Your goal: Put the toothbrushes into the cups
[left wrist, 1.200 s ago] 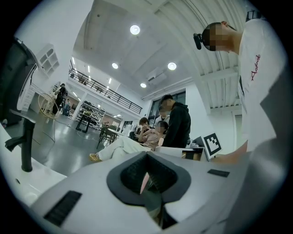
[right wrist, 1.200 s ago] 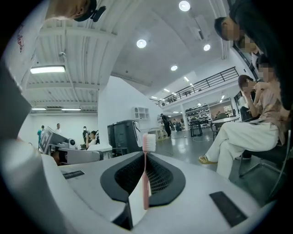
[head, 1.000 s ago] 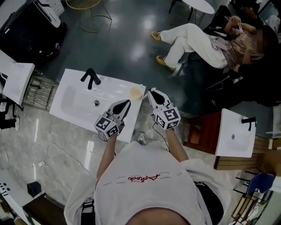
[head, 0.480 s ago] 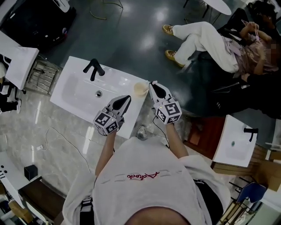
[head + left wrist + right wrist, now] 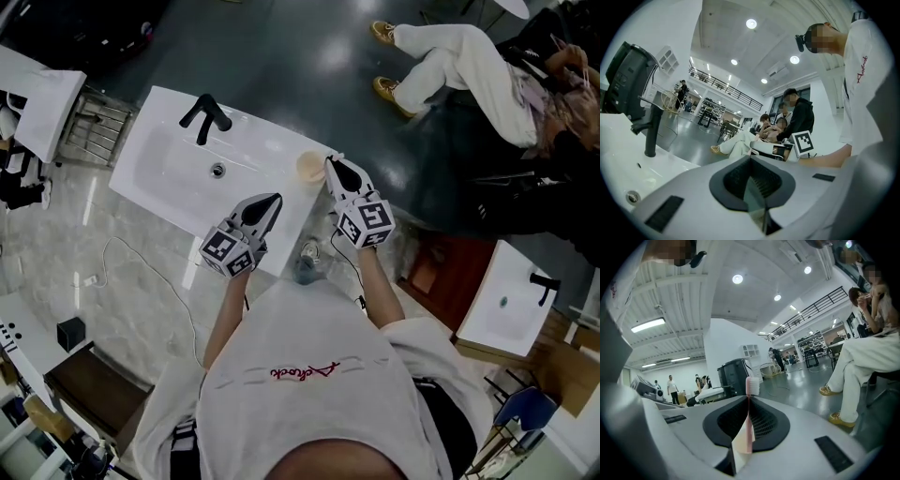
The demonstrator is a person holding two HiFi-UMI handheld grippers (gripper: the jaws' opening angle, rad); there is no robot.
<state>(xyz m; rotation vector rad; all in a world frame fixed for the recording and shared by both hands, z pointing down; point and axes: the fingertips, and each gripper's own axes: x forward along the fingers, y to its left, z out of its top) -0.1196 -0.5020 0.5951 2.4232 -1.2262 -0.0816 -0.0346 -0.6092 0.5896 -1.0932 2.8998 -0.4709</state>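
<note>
As a person (image 5: 309, 375) in a white shirt stands over a white sink (image 5: 169, 178) with a black tap (image 5: 204, 116), both tools reach across its near right corner. The left tool (image 5: 272, 201) is clamped on a thin green toothbrush (image 5: 754, 197) (only its handle shows between the jaws). The right tool (image 5: 334, 167) grips a pink toothbrush (image 5: 749, 408), bristles upright past the jaws. A pale cup (image 5: 310, 167) stands on the sink's right rim, just beside the right tool's tip. A clear cup (image 5: 307, 255) sits at the near edge, between the forearms.
</note>
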